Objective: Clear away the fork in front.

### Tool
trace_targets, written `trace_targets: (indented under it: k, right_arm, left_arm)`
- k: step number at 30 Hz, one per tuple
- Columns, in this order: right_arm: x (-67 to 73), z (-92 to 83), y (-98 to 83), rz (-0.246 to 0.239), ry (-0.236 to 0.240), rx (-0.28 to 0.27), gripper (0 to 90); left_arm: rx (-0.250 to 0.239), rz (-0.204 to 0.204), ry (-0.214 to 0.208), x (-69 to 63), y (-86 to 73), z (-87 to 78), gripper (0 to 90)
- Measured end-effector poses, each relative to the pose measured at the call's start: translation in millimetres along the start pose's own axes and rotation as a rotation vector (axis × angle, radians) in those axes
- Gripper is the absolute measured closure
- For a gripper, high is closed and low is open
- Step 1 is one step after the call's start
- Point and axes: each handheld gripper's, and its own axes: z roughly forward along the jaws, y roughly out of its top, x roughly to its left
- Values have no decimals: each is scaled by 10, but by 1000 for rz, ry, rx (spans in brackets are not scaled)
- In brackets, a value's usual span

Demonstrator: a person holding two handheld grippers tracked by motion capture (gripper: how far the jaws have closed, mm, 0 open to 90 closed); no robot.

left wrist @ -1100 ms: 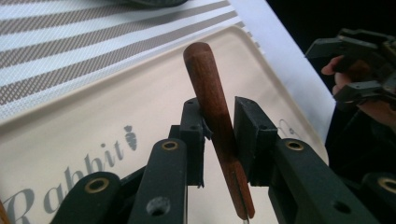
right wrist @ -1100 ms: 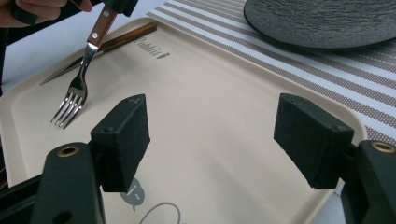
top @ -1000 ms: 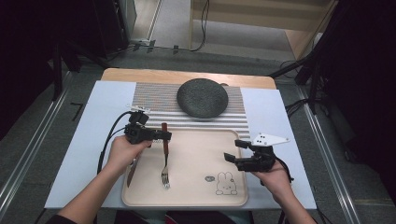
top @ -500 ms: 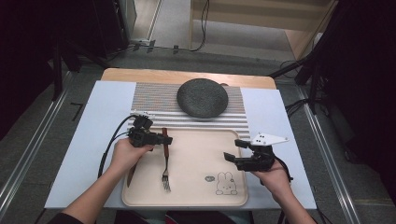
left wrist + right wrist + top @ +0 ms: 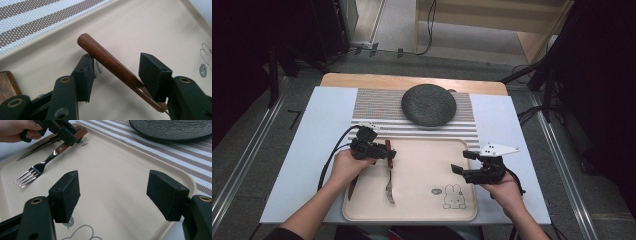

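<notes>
One fork point(image 5: 388, 172) lies at nine o'clock on the tray point(image 5: 422, 210); the left gripper point(image 5: 388, 153), jaws just opening, straddles its wooden handle loosely. The right gripper point(image 5: 459, 162) gapes empty. One knife point(image 5: 35, 148), one plate point(image 5: 428, 105) at twelve. The left gripper view reveals the gaps beside the handle.

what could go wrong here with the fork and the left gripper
The left gripper has just been opening, and the fork's wooden handle lies loose between its jaws; closing off-centre could roll or pinch it crookedly. The knife lies right beside the fork on the tray, so a sideways move may knock it. The right gripper waits open, empty.
</notes>
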Motion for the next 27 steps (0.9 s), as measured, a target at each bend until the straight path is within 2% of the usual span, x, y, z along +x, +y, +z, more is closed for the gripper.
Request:
trace_targets:
  k: [3, 7, 9, 13, 15, 18, 24, 27]
  right_arm:
    - [-1, -1, -4, 2, -1, 3, 249]
    - [-4, -5, -5, -1, 0, 4, 249]
    - [-3, -8, -5, -1, 2, 4, 250]
    - [0, -25, -6, 5, 2, -3, 250]
    - [-2, -40, -7, 4, -1, -5, 249]
    - [-1, -58, -19, 4, -4, -4, 249]
    - [-14, -123, -62, 13, -11, -11, 249]
    - [-22, -149, -82, 21, -20, -11, 250]
  left_arm:
    - [-6, 11, 1, 9, 1, -6, 388]
    - [1, 23, 55, -2, 9, -29, 332]
    - [3, 29, 64, -4, 15, -65, 325]
    - [-48, 18, -1, -21, 32, -171, 295]
    - [-63, 20, -20, -49, 41, -199, 295]
    - [-77, 46, -60, -117, 48, -218, 295]
    - [-64, 96, -88, -298, 77, -160, 309]
    - [-45, 118, -96, -395, 80, -108, 346]
